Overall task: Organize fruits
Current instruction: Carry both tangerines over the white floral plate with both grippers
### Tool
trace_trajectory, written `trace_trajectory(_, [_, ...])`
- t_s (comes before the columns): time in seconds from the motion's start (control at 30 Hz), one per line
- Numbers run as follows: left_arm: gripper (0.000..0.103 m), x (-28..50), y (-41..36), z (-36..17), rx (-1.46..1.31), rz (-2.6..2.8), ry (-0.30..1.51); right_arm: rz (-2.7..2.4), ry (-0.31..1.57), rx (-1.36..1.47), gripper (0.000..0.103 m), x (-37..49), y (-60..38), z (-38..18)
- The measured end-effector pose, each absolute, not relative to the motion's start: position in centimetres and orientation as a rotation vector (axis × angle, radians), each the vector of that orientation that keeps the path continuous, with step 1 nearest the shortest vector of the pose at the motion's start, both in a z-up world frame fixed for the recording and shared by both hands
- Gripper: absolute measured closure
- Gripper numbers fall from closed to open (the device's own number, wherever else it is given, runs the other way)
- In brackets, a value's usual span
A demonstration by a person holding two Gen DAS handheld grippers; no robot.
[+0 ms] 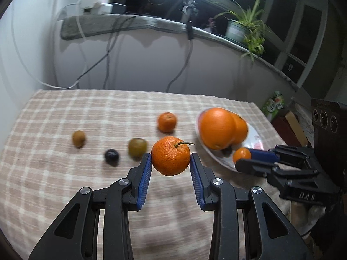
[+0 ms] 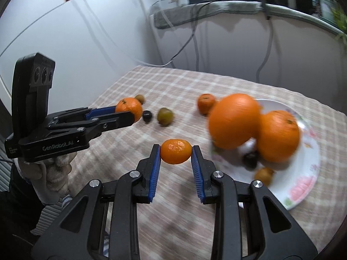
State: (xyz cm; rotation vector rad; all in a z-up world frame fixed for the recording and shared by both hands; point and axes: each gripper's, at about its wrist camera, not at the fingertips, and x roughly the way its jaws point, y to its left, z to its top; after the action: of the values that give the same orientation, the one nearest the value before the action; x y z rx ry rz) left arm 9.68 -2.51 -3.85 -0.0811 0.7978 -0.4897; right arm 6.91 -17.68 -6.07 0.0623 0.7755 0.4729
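Observation:
My left gripper is shut on a stemmed mandarin and holds it above the checked cloth. It also shows in the right wrist view. My right gripper is shut on a small mandarin, just left of the white plate. The plate holds two big oranges, a dark fruit and a small brown fruit. On the cloth lie another mandarin, a green fruit, a dark plum and a kiwi.
The table with the checked cloth stands against a white wall with hanging cables. A sill above holds a potted plant and chargers. Boxes stand past the table's right edge.

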Motion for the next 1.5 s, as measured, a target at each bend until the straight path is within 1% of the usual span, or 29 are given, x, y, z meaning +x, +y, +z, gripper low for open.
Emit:
trace_trajectory(0.37, [0.069, 9.0, -7.8, -4.1, -0.051, -0.583, 0.815, 0.340, 0.763, 0.129, 0.073, 5.8, -25.3, -6.4])
trace_trajectory(0.67, [0.069, 8.7, -11.8, -4.4, -0.014, -0.643, 0.827, 0.276, 0.765, 0.156, 0.073, 5.9, -28.7, -6.9])
trace_trajectory(1.07, [0.069, 8.5, -15.0, -5.3, 0.042, -0.652, 0.845, 0.255, 0.778, 0.165, 0.073, 6.5, -30.7, -7.9])
trace_trajectory(1.5, [0.069, 8.7, -15.8, -5.5, 0.064, -0.648, 0.851, 0.257, 0.786, 0.162, 0.073, 6.9, -30.8, -8.4])
